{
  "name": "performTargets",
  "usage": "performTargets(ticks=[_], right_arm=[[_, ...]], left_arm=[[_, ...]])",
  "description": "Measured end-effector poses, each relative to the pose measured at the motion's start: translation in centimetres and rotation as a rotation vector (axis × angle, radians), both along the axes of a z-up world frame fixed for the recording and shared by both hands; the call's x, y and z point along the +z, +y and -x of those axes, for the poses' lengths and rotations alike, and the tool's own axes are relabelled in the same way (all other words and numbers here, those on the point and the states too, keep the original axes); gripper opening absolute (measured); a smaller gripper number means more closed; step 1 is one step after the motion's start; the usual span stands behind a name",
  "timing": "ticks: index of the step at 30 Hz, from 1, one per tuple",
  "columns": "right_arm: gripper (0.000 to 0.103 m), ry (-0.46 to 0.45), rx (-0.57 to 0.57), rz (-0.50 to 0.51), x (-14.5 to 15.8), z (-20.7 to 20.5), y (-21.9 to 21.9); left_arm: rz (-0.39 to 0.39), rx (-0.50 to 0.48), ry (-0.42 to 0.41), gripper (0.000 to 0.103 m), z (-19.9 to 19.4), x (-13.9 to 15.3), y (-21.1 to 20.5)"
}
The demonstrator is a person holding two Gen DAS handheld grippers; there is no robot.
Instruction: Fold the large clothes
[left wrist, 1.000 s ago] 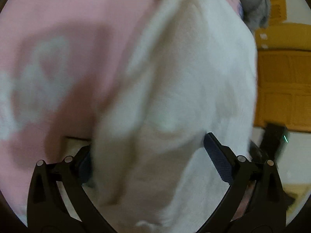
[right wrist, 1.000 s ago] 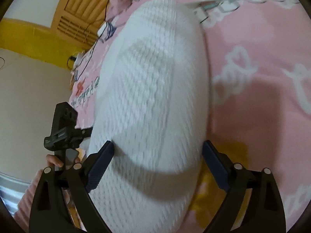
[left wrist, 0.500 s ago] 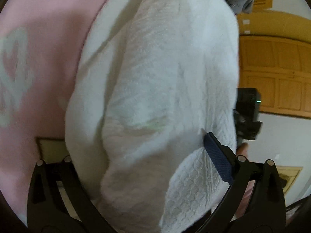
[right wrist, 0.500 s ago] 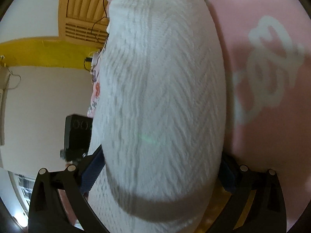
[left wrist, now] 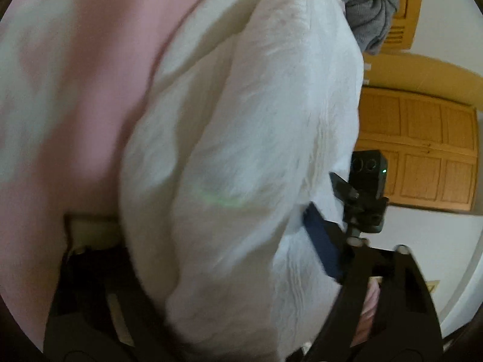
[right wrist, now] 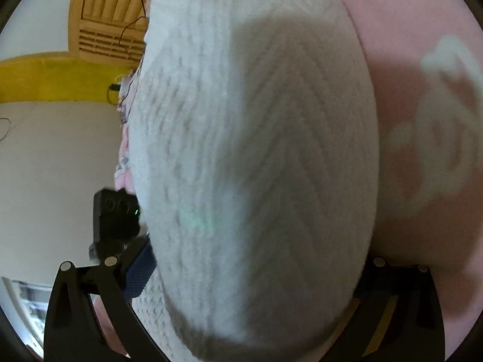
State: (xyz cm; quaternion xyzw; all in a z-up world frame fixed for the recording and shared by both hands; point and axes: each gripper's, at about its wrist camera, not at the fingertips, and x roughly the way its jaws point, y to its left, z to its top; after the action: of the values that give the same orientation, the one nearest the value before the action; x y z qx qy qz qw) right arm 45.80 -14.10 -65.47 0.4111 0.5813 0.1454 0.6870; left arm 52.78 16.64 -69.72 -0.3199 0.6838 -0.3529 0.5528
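A pink bedspread [left wrist: 75,96] with pale motifs lies under you, wooden doors [left wrist: 422,150] and a grey garment [left wrist: 371,9] beyond. The white knit sweater [right wrist: 256,150] lies bunched on it, filling both views. Your left gripper [left wrist: 229,256] has just been closing with a thick fold between its jaws; whether the pads bite yet, I cannot tell. Your right gripper [right wrist: 250,274] straddles the other end, grip also unclear. You seem to be taking hold for a fold; next, clamp both ends firmly and lift together.

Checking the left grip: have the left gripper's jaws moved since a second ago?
Yes. The left gripper has just been closing; its right pad sits further inward against the white sweater between the jaws.
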Motion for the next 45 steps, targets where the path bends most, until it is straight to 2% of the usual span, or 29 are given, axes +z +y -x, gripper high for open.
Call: performTargets(ticks=[3,4,6,9,14,18,23,27,29,33,39,41,44,45], right_arm=[[0.089,-0.024,-0.027,0.042,1.2,0.7,1.0],[0.087,-0.033,-0.032,0.045,1.8,0.9,1.2],[0.074,-0.039,-0.053,0.025,2.7,1.4,1.2],[0.066,-0.042,-0.075,-0.052,3.7,2.7,0.5],[0.061,-0.072,-0.056,-0.097,5.0,3.3,1.5],[0.059,-0.088,-0.057,-0.117,6.2,4.8,1.3],[0.058,-0.134,-0.020,-0.119,9.2,7.6,2.0],[0.058,-0.177,0.041,-0.094,11.9,8.2,3.0],[0.058,-0.212,0.083,-0.082,13.5,8.5,3.6],[0.058,-0.301,0.213,-0.061,18.4,8.1,7.5],[0.059,-0.462,0.406,-0.090,26.1,5.3,17.6],[0.059,-0.519,0.493,-0.143,28.8,3.9,22.8],[0.059,-0.566,0.620,-0.278,31.3,1.9,30.2],[0.059,-0.569,0.653,-0.322,31.7,1.0,32.4]], left_arm=[[0.049,0.075,0.001,0.056,1.0,-0.1,0.9],[0.058,0.093,0.000,0.055,0.7,-0.1,1.2],[0.074,0.144,0.000,0.054,1.6,-0.2,0.7],[0.075,0.183,-0.023,0.054,2.8,0.9,-0.5],[0.051,0.185,-0.046,0.054,5.2,3.4,0.3],[0.037,0.206,-0.060,0.055,5.0,4.9,0.5],[0.093,0.219,-0.033,0.055,7.1,5.8,2.0],[0.167,0.261,-0.010,0.055,8.9,6.4,3.4],[0.211,0.289,-0.023,0.055,10.2,7.6,4.7],[0.244,0.364,-0.143,0.055,12.5,12.0,9.1],[0.316,0.604,-0.330,0.055,15.5,19.5,19.9],[0.289,0.696,-0.417,0.054,17.4,22.7,24.3],[0.176,0.866,-0.562,0.053,21.4,28.4,31.3],[0.138,0.913,-0.587,0.053,22.7,29.6,33.1]])
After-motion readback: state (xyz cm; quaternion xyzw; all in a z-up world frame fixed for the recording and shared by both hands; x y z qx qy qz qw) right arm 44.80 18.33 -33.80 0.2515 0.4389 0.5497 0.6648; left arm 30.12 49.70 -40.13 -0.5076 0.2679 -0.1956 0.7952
